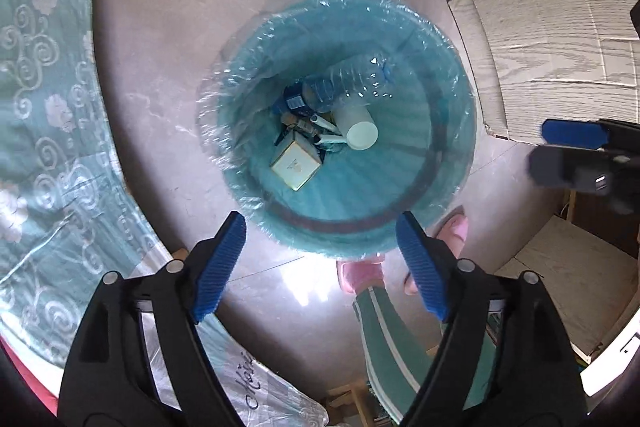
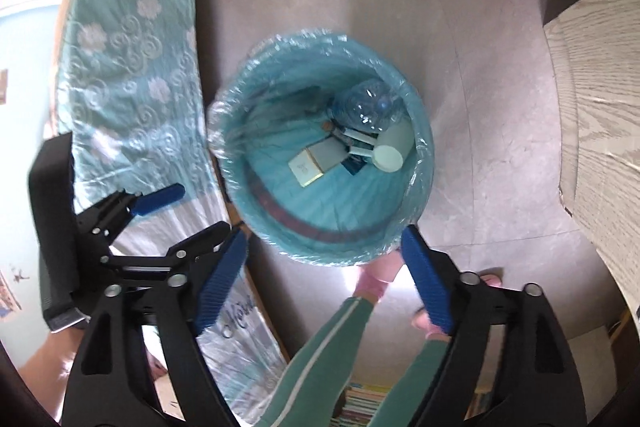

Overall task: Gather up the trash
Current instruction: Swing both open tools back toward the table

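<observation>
Inside the lined bin (image 1: 448, 163) below you lie the bottle (image 1: 348, 79), cup (image 1: 356, 127) and box (image 1: 296, 163), so with left gripper (image 1: 320, 263) and right gripper (image 2: 324, 271) both released and empty, collecting looks largely done.

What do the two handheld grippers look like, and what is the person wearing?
Both the left gripper and the right gripper have black, angular plastic arms with silver round pivot pins and ribbed blue pads on the fingertips. The person wears green trousers with a pale side stripe and pink slippers.
</observation>
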`<state>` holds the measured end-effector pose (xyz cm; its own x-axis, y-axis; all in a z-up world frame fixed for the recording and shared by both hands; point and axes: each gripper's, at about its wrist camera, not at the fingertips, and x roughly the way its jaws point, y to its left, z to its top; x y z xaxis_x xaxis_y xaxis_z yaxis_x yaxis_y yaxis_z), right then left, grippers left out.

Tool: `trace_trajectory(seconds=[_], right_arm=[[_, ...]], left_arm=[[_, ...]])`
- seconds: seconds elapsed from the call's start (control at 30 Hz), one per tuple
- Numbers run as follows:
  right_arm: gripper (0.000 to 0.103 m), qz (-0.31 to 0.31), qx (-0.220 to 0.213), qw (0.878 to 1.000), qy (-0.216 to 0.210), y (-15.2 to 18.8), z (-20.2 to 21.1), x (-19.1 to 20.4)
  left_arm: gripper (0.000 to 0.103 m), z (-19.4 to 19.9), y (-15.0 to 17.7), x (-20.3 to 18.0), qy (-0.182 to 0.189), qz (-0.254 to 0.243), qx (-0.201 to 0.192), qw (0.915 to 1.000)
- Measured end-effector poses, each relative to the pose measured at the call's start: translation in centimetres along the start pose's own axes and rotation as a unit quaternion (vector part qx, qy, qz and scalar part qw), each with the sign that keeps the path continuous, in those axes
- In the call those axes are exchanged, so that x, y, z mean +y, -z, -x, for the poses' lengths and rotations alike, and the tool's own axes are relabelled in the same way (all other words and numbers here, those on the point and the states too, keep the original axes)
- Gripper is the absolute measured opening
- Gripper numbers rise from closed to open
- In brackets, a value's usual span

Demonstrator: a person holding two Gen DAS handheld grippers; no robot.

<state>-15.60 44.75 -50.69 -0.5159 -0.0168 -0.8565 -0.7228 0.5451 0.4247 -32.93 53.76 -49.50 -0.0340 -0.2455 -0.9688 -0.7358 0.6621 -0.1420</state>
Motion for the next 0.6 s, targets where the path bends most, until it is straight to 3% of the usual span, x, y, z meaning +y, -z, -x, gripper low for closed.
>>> trace_trajectory(seconds=[0.03, 0.1, 0.17, 0.33, 0.47, 0.6], right_arm=[[0.085, 0.002, -0.004, 1.0, -0.008, 0.3, 0.8, 0.1], [0.087, 0.019, -0.012, 0.999, -0.038, 0.8, 2.3, 0.8], [0.089, 0.039, -0.027, 0.998, -0.043, 1.6, 4.3, 1.7], [0.091, 0.061, -0.048, 0.995, -0.065, 3.7, 10.3, 4.0], [0.093, 0.092, -0.069, 0.991, -0.072, 6.2, 15.8, 6.6], [0.097, 0.115, -0.072, 0.985, -0.106, 9.4, 21.4, 9.1]], left_arm=[[0.077, 0.6, 0.3, -0.1, -0.006, -0.001, -0.005, 1.0], [0.09, 2.4, 1.1, -0.2, -0.024, -0.01, -0.019, 0.9995], [0.094, 3.9, 1.7, -0.6, -0.049, -0.024, -0.028, 0.9981], [0.096, 9.5, 3.4, -1.6, -0.083, -0.055, -0.048, 0.9939], [0.096, 14.8, 4.4, -2.2, -0.075, -0.052, -0.064, 0.9937], [0.096, 20.3, 5.4, -3.7, -0.074, -0.056, -0.091, 0.9916]])
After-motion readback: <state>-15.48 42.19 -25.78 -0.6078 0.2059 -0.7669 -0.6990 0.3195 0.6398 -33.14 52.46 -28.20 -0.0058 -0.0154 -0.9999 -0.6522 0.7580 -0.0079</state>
